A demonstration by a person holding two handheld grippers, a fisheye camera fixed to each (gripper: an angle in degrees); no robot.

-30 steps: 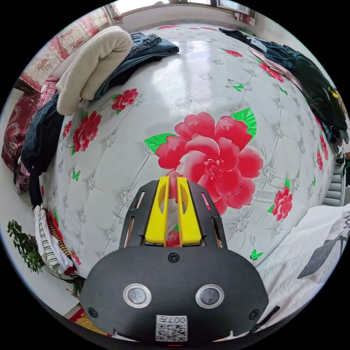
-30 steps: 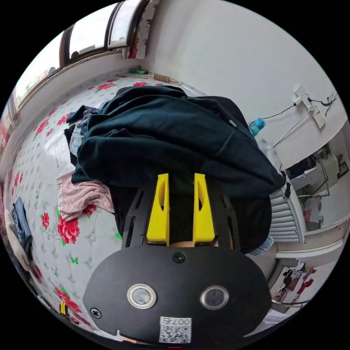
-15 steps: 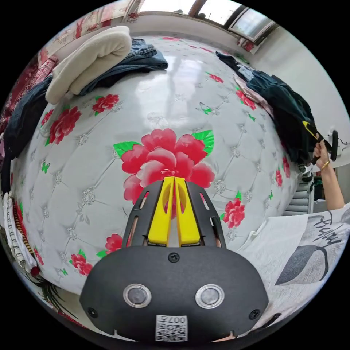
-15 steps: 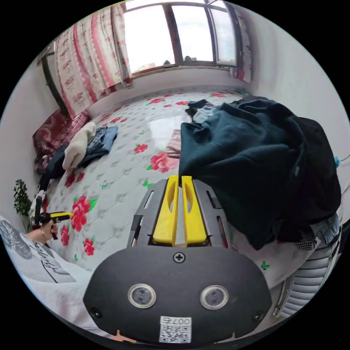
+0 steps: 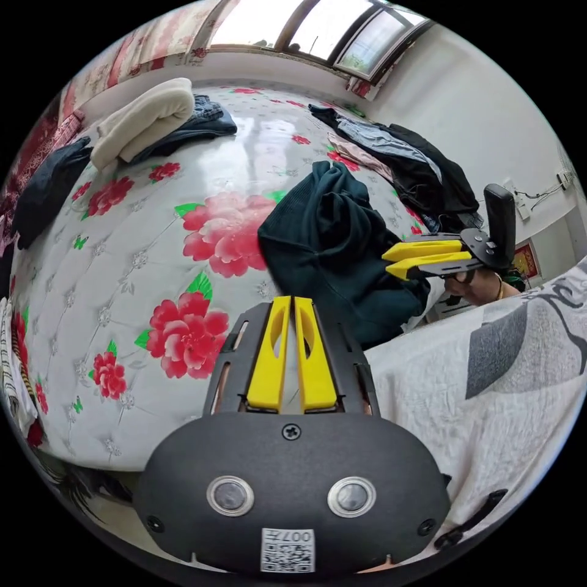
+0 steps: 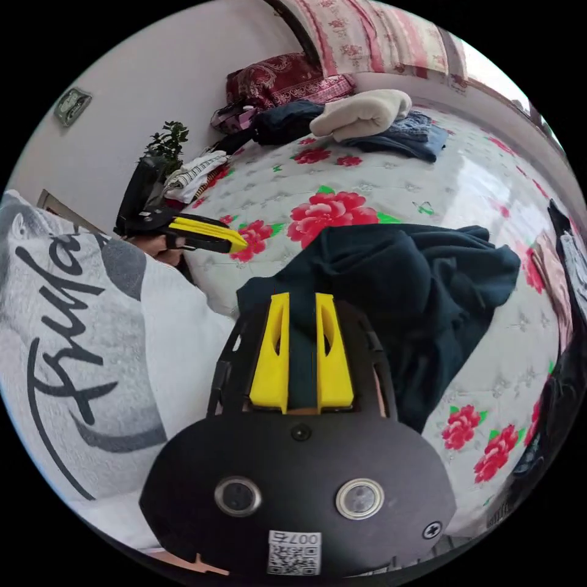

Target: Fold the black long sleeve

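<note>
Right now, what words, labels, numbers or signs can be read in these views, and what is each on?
Person's shirt: large script print, cut off by folds and the edge; not readable whole.
Sticker on each camera housing: too small to read.
Red wall picture: blurred.

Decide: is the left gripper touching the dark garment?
Apart: right gripper view shows the left gripper off beside the dark garment, flowered bed cover between them.
</note>
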